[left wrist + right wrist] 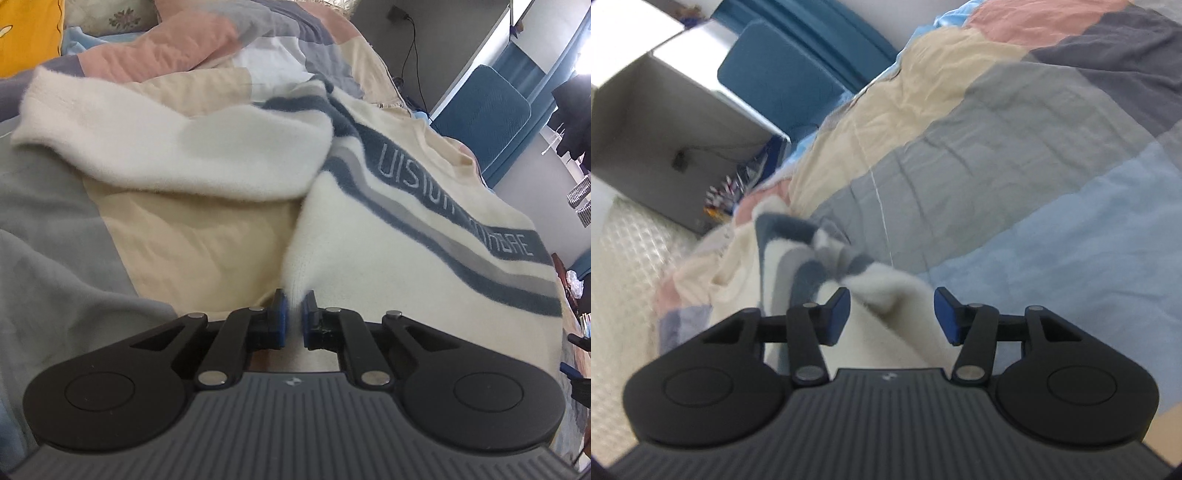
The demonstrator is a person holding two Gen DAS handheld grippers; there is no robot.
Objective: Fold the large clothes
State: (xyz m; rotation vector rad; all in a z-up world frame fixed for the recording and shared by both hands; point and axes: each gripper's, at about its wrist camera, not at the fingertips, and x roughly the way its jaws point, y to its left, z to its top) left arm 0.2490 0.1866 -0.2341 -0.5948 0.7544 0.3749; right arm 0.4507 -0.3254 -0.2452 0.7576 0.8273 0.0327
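A cream fuzzy sweater (388,236) with blue and grey stripes and lettering lies spread on a patchwork quilt (177,229). One sleeve (192,147) lies folded across to the left. My left gripper (294,314) is shut on the sweater's near edge. In the right wrist view my right gripper (892,314) is open, its jaws on either side of a bunched part of the sweater (886,299), whose striped part (798,251) lies to the left.
The quilt (1015,166) covers the bed in pink, beige, grey and blue blocks. A blue chair (484,118) and a grey cabinet (665,122) stand beside the bed. A yellow pillow (26,33) is at the far left.
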